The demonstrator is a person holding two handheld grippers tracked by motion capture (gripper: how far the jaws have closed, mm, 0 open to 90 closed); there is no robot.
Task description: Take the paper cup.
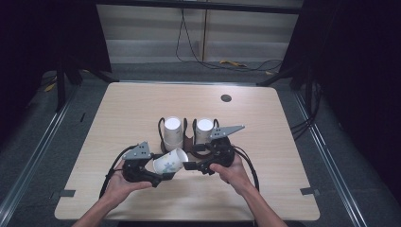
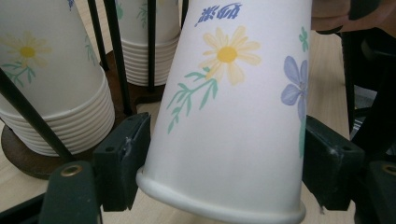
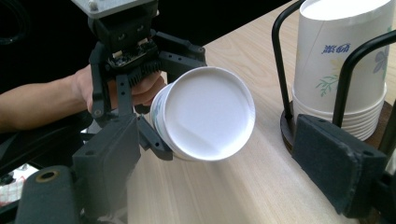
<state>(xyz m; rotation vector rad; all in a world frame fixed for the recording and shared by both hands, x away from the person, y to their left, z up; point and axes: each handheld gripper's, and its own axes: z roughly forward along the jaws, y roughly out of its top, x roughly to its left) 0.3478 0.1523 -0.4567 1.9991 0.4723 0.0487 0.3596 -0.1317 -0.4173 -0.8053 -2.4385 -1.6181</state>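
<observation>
- The left hand-held gripper [image 1: 163, 176] is clamping the paper cup [image 1: 170, 161] near its rim, above the surface's [image 1: 265, 189] near edge; squeezing could be crushing it or letting it slip.
- The right hand-held gripper [image 1: 188, 165] is standing apart, empty, risking knocking the cup stacks [image 1: 173, 132].
- The cup's mouth is facing away.

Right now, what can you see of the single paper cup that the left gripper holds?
The cup is white paper with printed flowers, yellow and blue, green stems and blue lettering. It has a rolled rim and a plain white bottom. It lies tilted on its side above the table, in front of two cup stacks. The left gripper clamps its wall near the rim. The right gripper stands open by its bottom, not touching it.
</observation>
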